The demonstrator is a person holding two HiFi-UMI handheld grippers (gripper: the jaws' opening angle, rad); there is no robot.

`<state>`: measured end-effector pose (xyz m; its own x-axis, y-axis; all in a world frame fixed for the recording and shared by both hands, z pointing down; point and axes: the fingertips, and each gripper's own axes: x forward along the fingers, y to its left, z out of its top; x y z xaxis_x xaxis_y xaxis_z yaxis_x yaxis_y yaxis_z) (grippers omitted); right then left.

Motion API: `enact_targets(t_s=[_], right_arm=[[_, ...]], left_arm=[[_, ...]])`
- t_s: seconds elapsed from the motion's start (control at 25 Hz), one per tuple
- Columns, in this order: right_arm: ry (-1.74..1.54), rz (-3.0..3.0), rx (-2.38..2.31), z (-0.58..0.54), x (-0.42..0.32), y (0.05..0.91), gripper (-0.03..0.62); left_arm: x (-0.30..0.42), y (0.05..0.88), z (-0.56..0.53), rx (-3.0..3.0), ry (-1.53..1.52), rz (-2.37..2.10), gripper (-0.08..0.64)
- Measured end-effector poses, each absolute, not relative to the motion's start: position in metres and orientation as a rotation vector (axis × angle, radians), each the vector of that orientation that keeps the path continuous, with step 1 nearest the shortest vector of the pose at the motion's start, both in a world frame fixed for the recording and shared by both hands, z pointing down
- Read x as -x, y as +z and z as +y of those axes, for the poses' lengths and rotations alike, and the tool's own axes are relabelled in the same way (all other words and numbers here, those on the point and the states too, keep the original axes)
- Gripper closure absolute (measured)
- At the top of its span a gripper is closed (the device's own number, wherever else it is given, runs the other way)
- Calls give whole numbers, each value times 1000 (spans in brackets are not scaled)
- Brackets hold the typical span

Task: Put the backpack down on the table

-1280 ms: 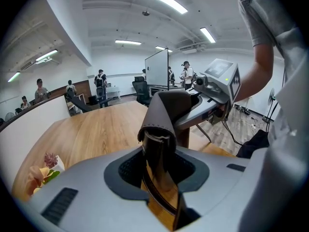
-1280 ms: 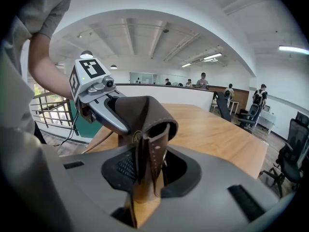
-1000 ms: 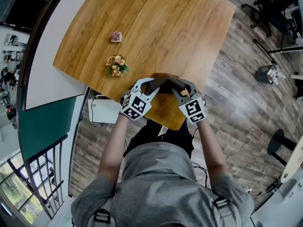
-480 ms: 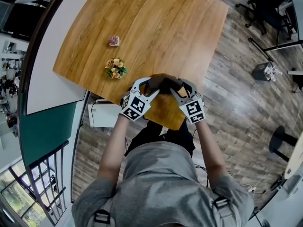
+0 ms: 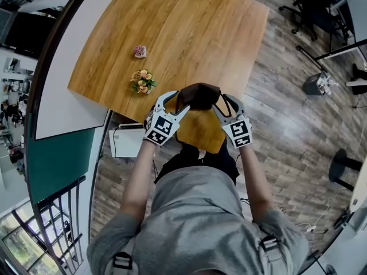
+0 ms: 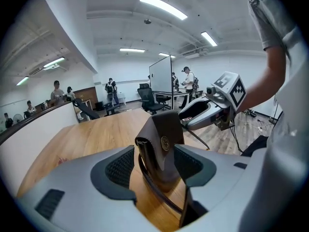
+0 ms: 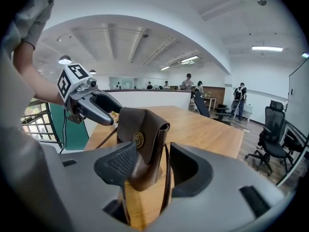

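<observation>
Backpack (image 5: 198,95) on table (image 5: 189,33), L tongs (image 5: 176,102), R tongs (image 5: 220,102) just opened round it

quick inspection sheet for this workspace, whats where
surface: wooden table, one corner towards the person
job's things: brown backpack standing upright on the table near that corner
clutter: flower ornament and small pink item, both left of the backpack, apart from it
grippers: left gripper and right gripper open, jaws have just been opening, backpack between each pair
cables: thin lead on the floor beside the person
surroundings: office chairs, white box under the table, people far off
</observation>
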<state>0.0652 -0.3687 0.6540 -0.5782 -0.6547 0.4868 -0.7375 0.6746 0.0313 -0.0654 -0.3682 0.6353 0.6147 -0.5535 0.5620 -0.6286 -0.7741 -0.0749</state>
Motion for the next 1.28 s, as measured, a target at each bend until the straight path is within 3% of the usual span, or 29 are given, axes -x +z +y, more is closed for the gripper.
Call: enact_targets(t_s=[0.36, 0.52, 0.64, 0.96, 1.28], right_arm=[[257, -2452, -1172, -336, -81, 627, 404], [236, -2459, -1200, -320, -87, 613, 490], [251, -2502, -1227, -311, -84, 602, 579], [131, -2475, -1154, -290, -63, 594, 584], [87, -2463, -1097, -278, -54, 588, 586]], left_arm=[[75, 622, -338, -2706, 814, -1020, 302], [72, 615, -322, -2735, 816, -977, 315], [74, 611, -313, -2742, 792, -957, 401], [79, 595, -298, -2761, 709, -954, 531], [78, 584, -291, -2731, 623, -1012, 541]])
